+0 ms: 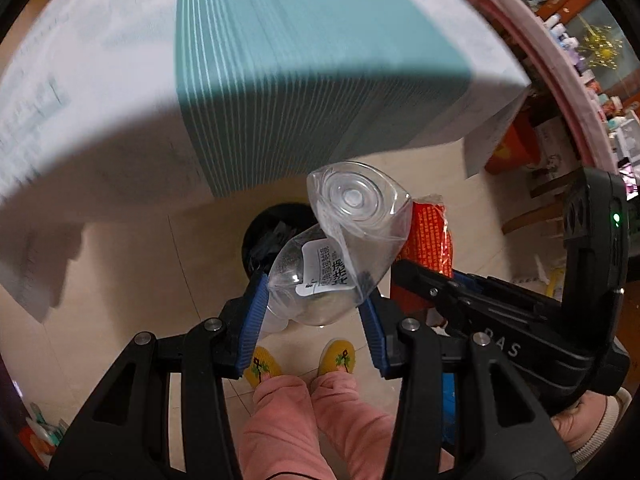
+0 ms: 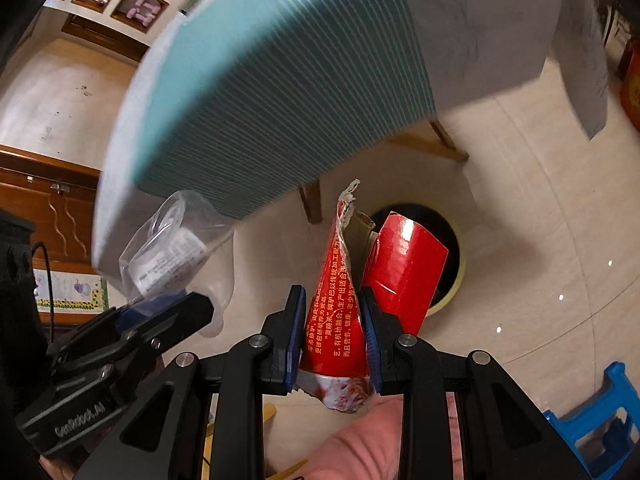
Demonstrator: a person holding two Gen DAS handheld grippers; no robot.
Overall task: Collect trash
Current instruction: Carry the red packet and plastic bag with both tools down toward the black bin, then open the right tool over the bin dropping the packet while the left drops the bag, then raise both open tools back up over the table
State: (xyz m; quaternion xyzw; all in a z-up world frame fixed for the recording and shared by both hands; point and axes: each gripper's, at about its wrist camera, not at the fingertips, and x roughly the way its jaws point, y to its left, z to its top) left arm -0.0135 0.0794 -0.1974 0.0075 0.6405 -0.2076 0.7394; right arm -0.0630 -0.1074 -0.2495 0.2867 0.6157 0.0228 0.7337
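My left gripper (image 1: pixel 316 292) is shut on a crushed clear plastic bottle (image 1: pixel 344 236) with a white label, held above the floor. A black round trash bin (image 1: pixel 266 226) stands on the floor below and beyond it. My right gripper (image 2: pixel 332 320) is shut on a torn red package (image 2: pixel 336 300) with yellow print; a red carton flap (image 2: pixel 404 268) hangs beside it, over the black bin (image 2: pixel 452 248). The right gripper (image 1: pixel 408 270) shows at the right of the left wrist view, and the left one (image 2: pixel 188 304) with the bottle (image 2: pixel 176 240) shows at the left of the right wrist view.
A table with a teal-striped and grey cloth (image 1: pixel 280 80) overhangs the bin; its wooden legs (image 2: pixel 444 140) stand nearby. The person's pink trousers and yellow slippers (image 1: pixel 300 364) are below. A blue stool (image 2: pixel 600 420) sits at the right, cluttered shelves (image 1: pixel 600 80) beyond.
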